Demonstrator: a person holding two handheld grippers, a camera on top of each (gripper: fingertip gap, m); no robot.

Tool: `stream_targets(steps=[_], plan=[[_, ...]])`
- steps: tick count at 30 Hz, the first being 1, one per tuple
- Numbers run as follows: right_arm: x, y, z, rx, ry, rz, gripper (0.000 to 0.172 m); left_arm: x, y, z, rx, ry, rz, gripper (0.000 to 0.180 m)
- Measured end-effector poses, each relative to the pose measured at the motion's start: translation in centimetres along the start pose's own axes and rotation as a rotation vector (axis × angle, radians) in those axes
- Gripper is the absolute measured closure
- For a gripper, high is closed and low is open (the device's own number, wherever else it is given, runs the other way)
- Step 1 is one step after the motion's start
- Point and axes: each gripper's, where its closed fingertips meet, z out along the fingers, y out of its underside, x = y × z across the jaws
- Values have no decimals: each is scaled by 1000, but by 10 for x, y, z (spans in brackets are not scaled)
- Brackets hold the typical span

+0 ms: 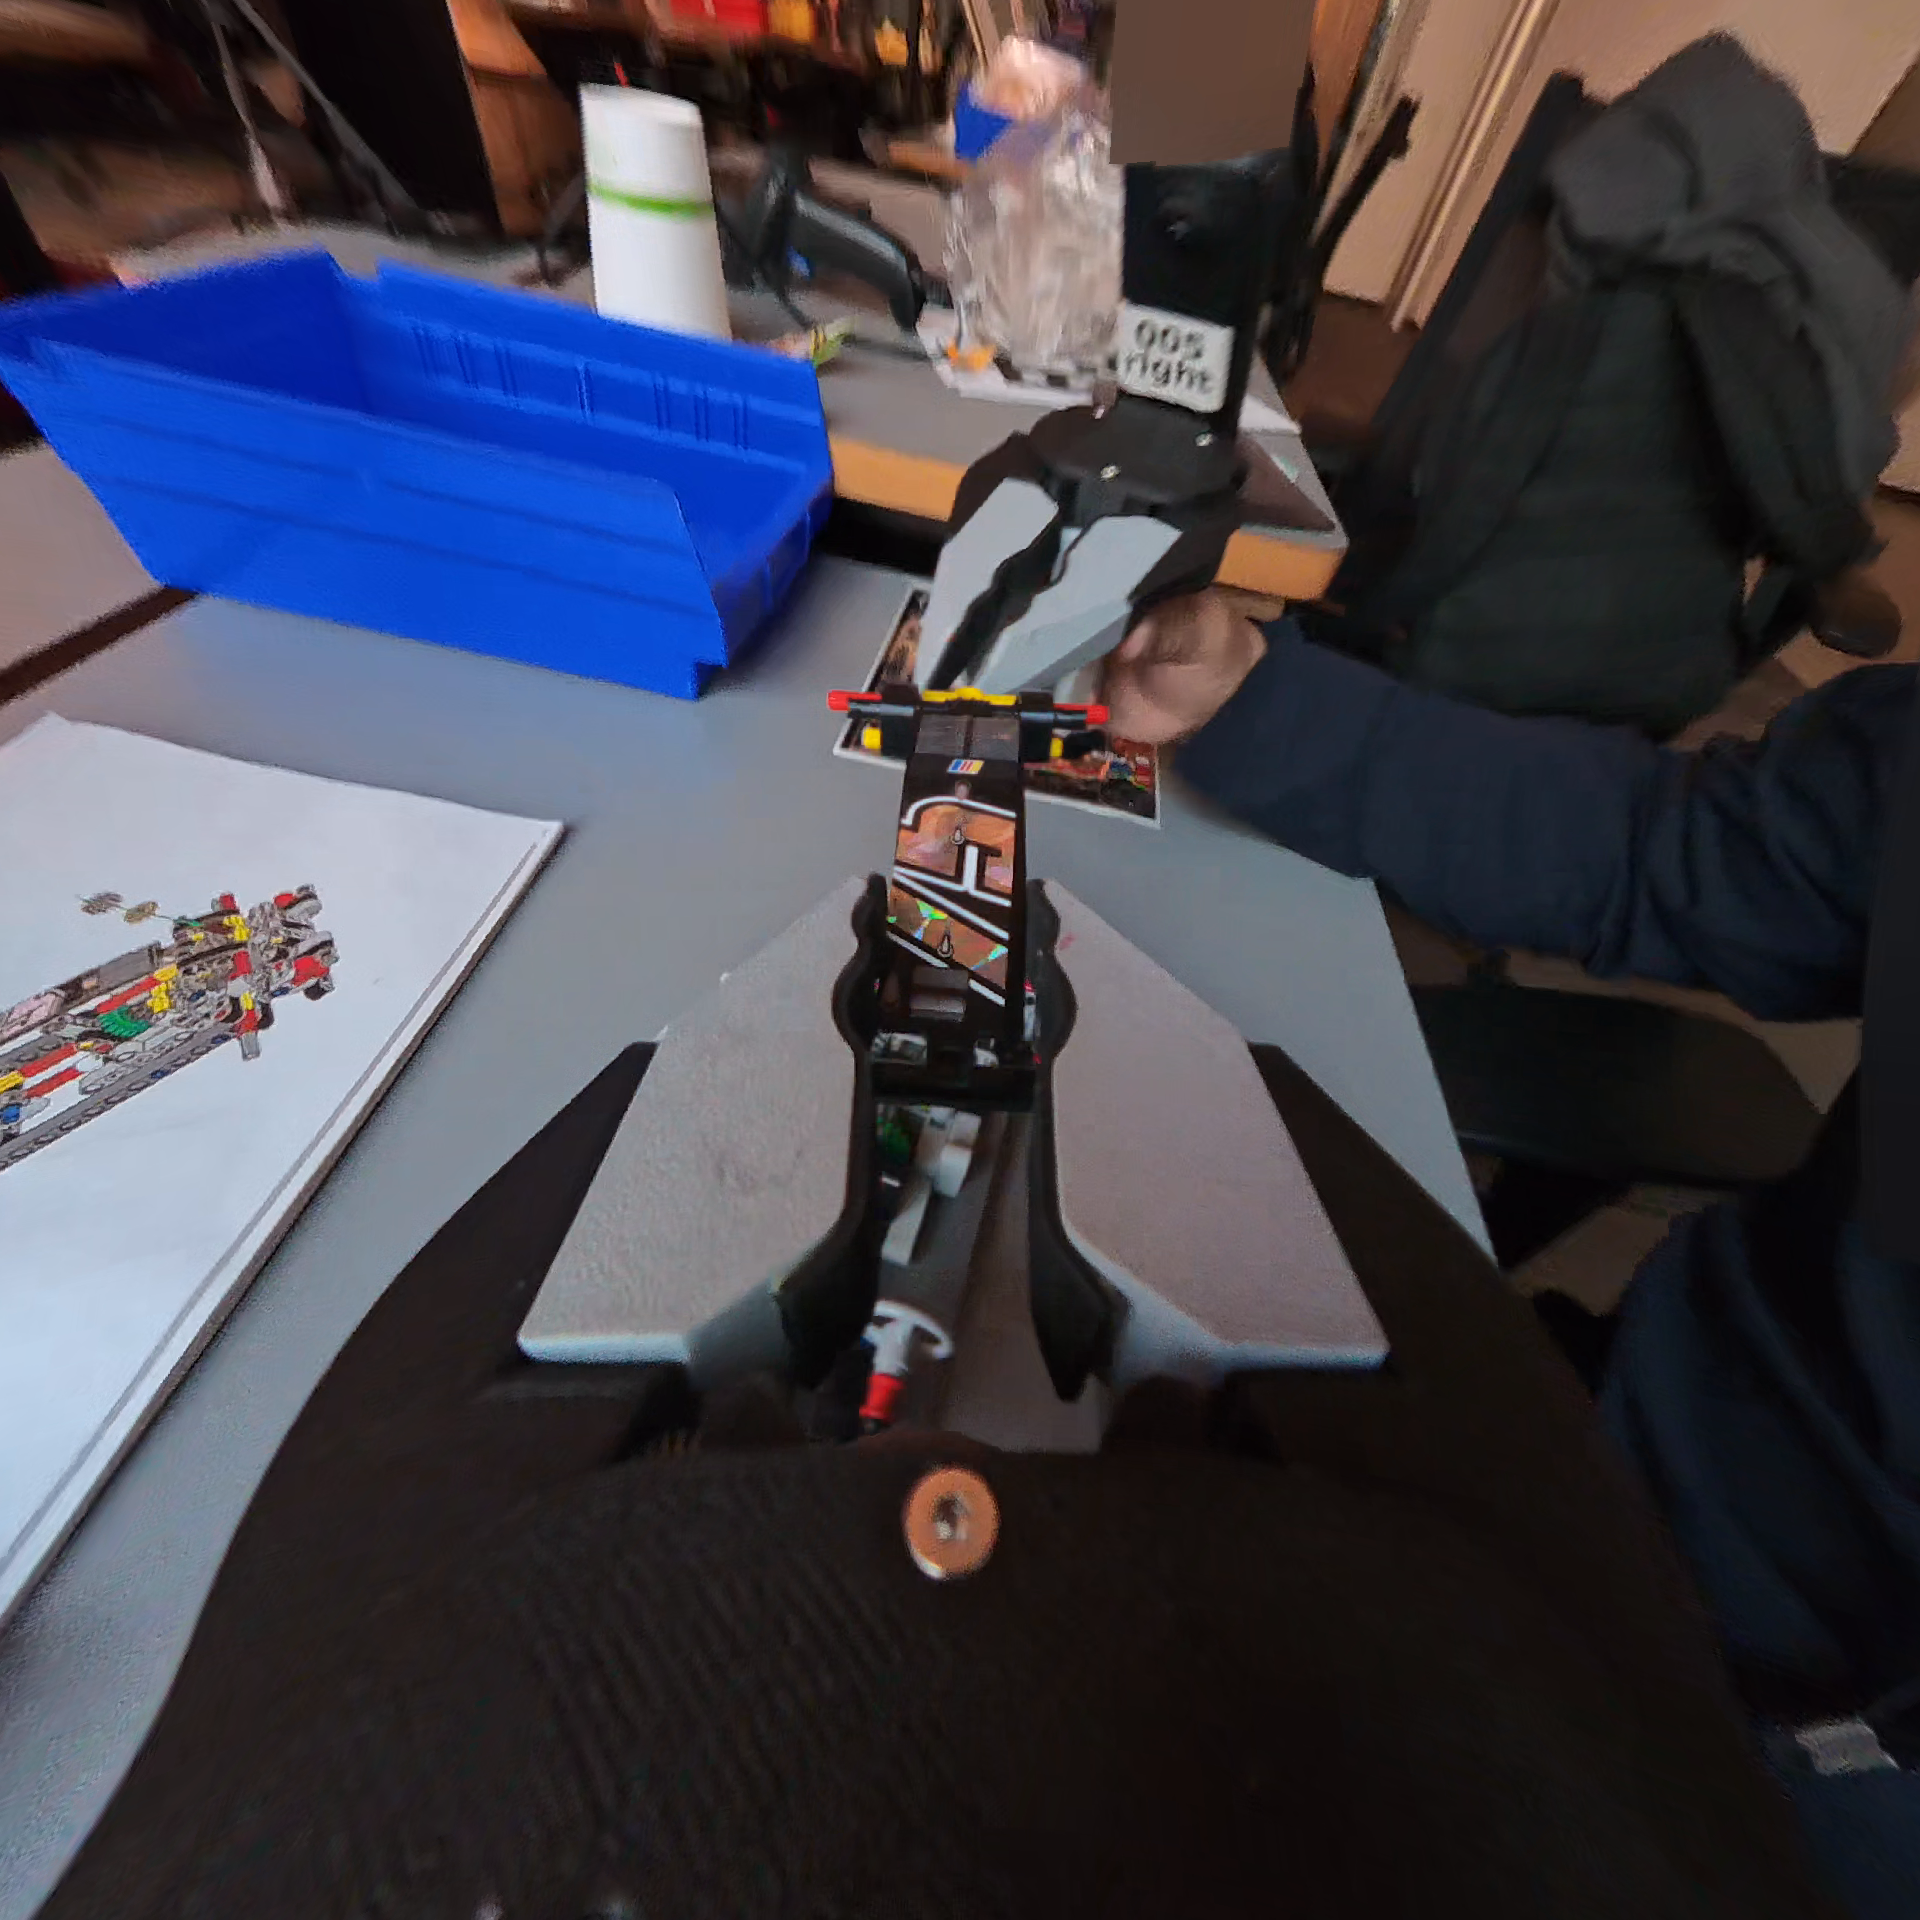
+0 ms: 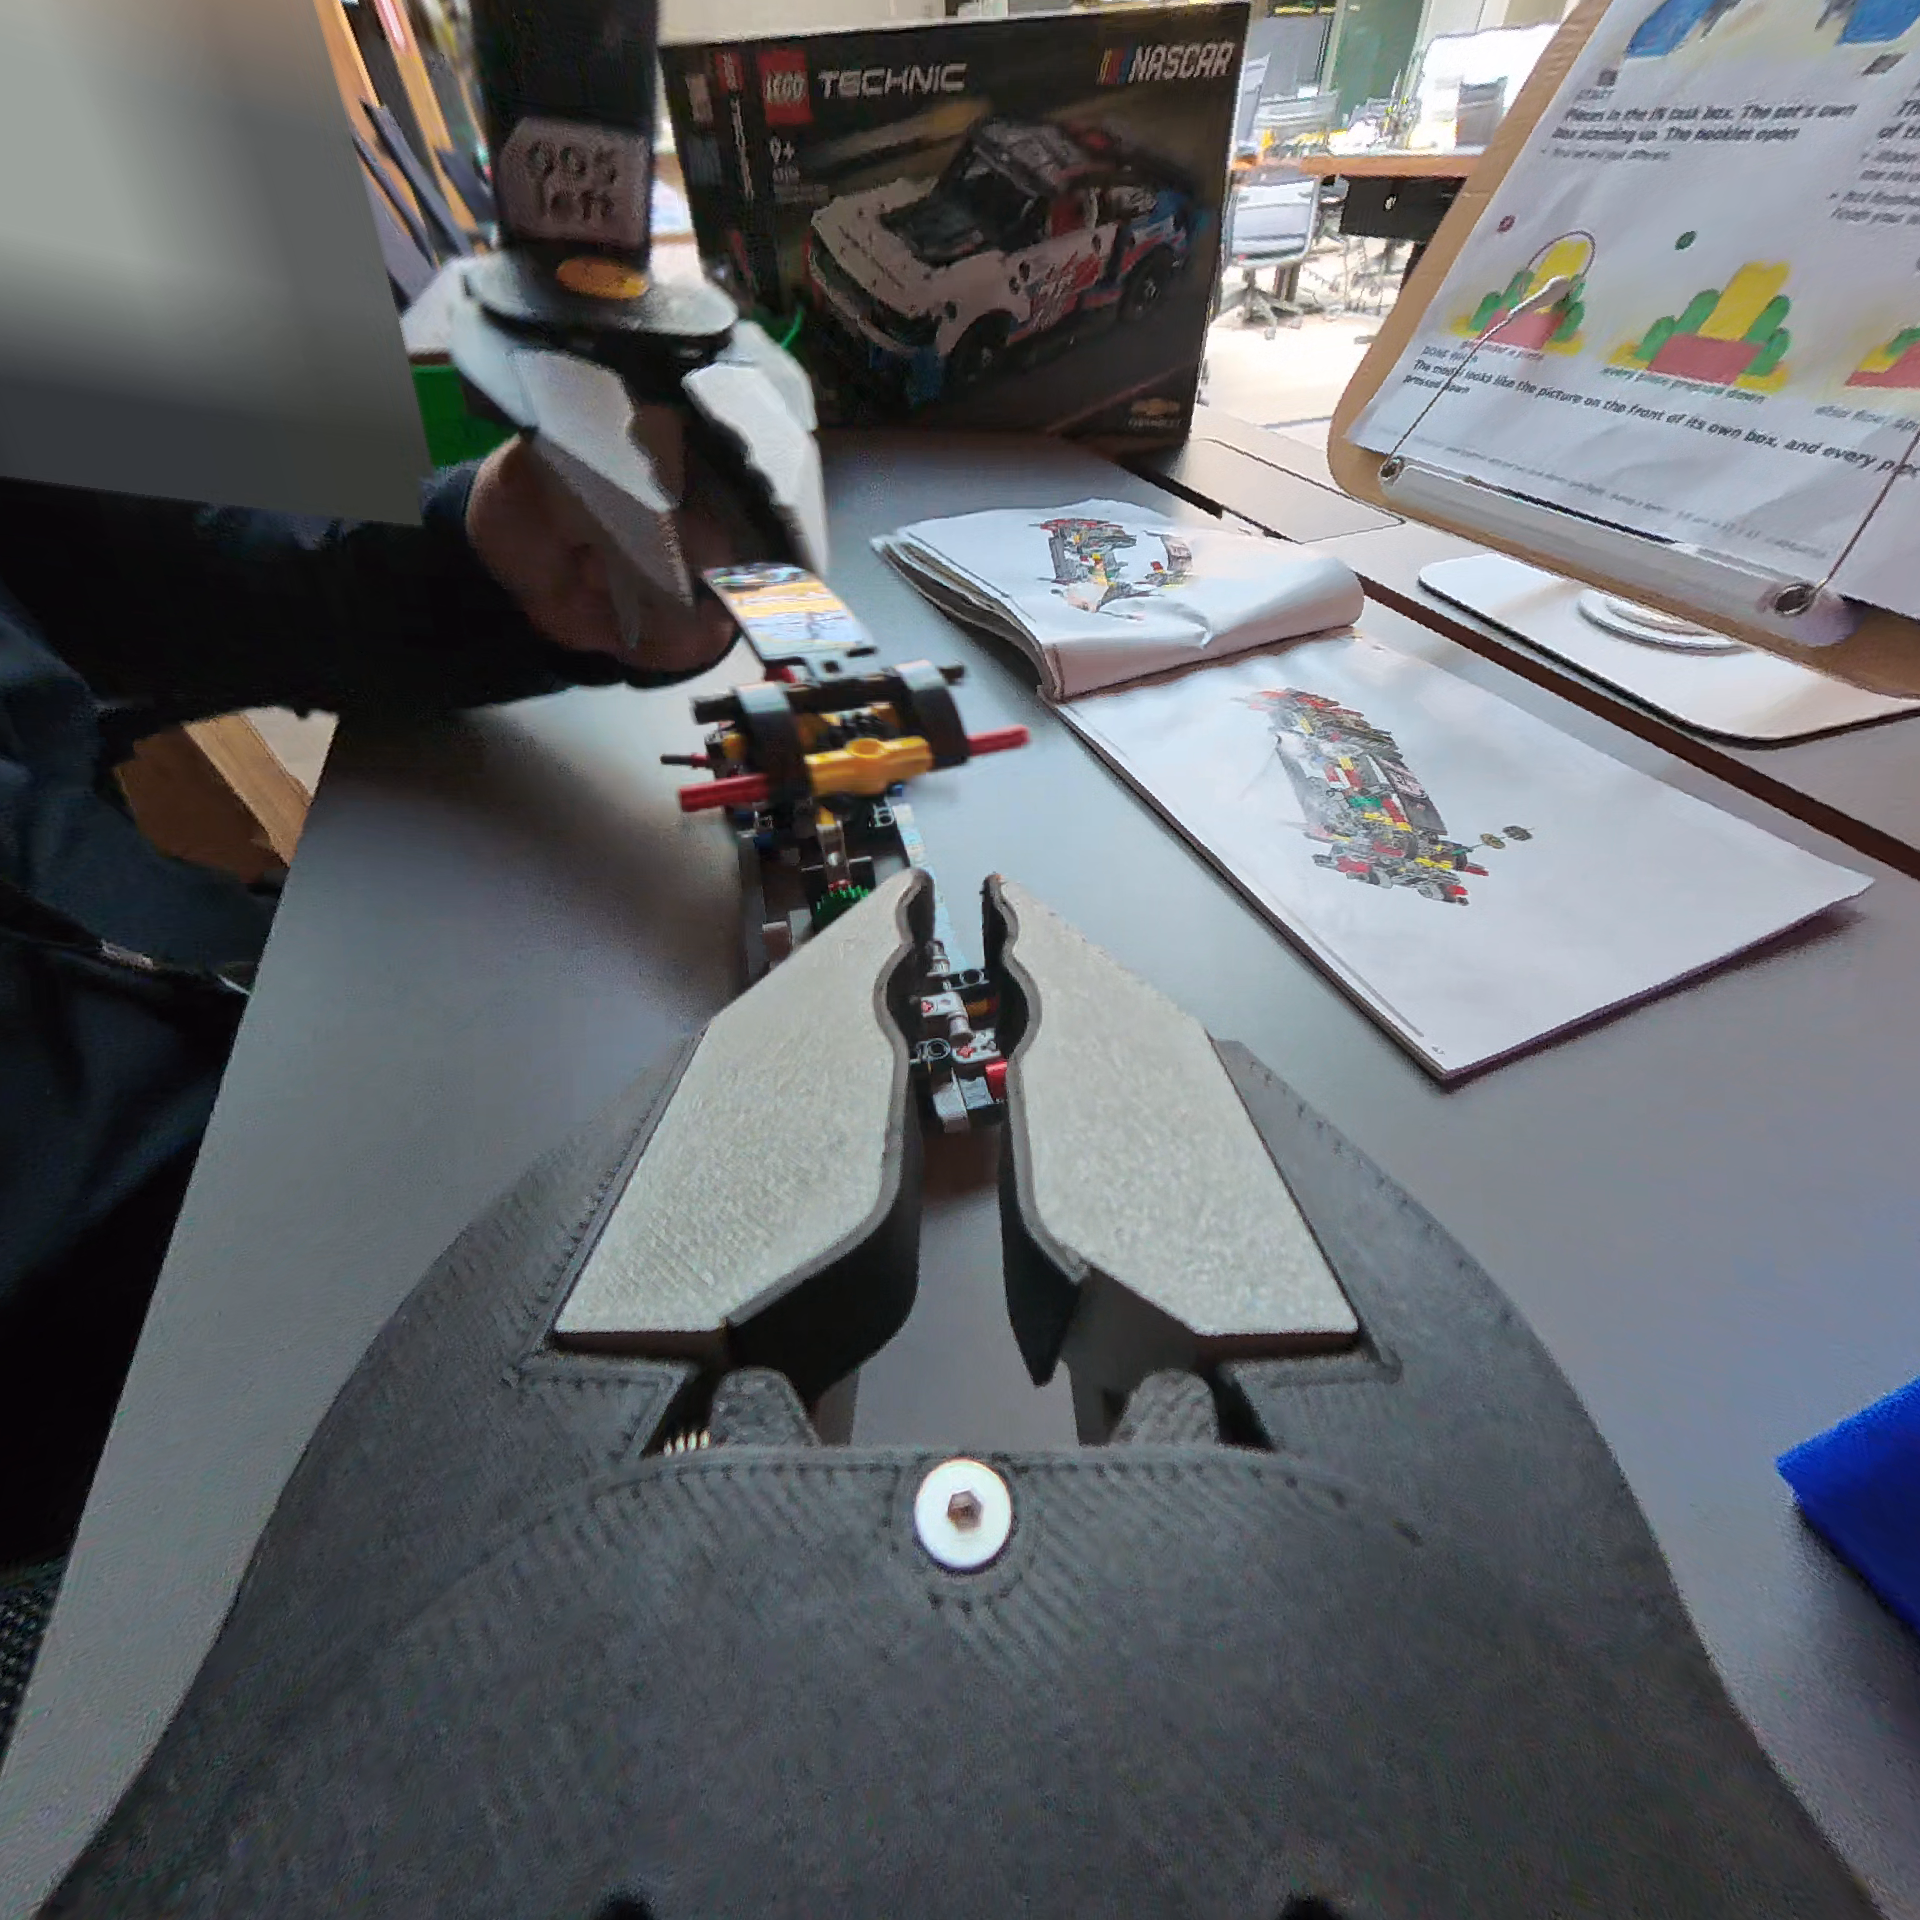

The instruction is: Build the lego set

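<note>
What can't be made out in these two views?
- Right gripper grasp: right wrist view, its fingers cover the brick model below; contact unclear.
- Its tips, left wrist view: hidden behind the model's axle end.
- Blue bin contents: left wrist view, near wall blocks them.
- Clear bag: left wrist view, blurred.
- Instruction sheet: right wrist view, cut by edge.

light: soft daylight, dim room behind | blur: background, moving sleeve (image 1: 1507, 790) | edges: fisheye-bent
</note>
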Motion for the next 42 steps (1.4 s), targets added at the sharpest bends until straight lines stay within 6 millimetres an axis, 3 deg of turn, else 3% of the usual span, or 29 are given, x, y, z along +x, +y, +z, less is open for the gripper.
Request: stream_targets(steps=[4, 11, 15, 23, 28, 32, 38, 42], plan=[[8, -7, -5, 87, -31, 107, 168, 10, 9, -15, 17, -28, 78, 157], [18, -10, -5, 170, -76, 218, 170, 14, 33, -23, 16, 15, -24, 157], [18, -5, 2, 140, -89, 230, 169, 10, 34, -30, 25, 0, -27, 157], [-3, -1, 15, 80, -165, 196, 168, 8, 33, -31, 39, -2, 38, 156], [-18, 0, 22, 35, -196, 159, 145, 14, 22, -31, 53, 38, 153, 156], [-24, -11, 28, 46, -173, 95, 133, 12, 15, -27, 16, 71, 176, 157], [-53, -38, 47, -32, -188, -133, 127, 16, 11, -16, -46, 87, 250, 157], [-61, -35, 65, -136, -218, -195, 128, 21, 10, -13, -67, 97, 281, 157]])
